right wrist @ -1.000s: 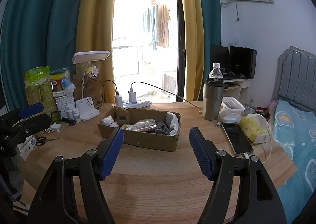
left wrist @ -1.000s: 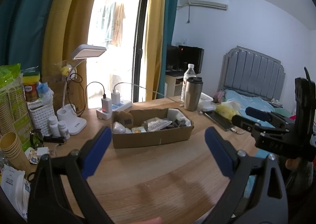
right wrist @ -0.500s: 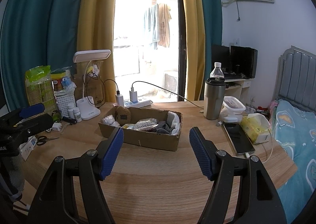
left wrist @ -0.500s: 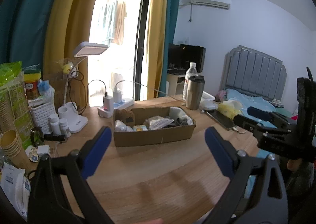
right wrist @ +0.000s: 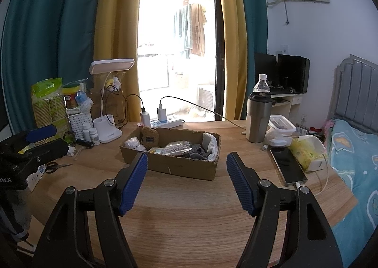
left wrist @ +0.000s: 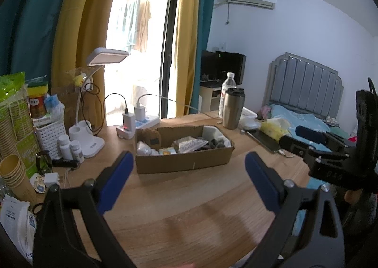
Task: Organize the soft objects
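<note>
Both cameras now sit a little higher and farther back than a second ago, so the open brown cardboard box [right wrist: 173,152] looks a bit smaller; nothing on the desk has changed place. Soft things lie packed in that box in the middle of both views: a brown fuzzy plush toy [right wrist: 149,136] at its left end, a clear bag of little white balls [right wrist: 177,147] in the middle, grey cloth [right wrist: 199,151] and a white folded cloth [right wrist: 211,143] at its right end. I see no soft thing lying loose on the bare wood in front. So the sorting may be all done, or the things may be waiting to come out; I cannot tell which. The left gripper [left wrist: 186,173] is wide open and holds nothing. The right gripper [right wrist: 186,181] is wide open and empty too. The pale wooden desk [right wrist: 189,225] has lots of bare room in the lower middle of both views. At the right lie a black phone on a cable [right wrist: 288,166] and a tall steel cup [right wrist: 258,120], near the desk's right edge. At the left are black scissors [right wrist: 53,166] and a white desk lamp [right wrist: 107,100].
</note>
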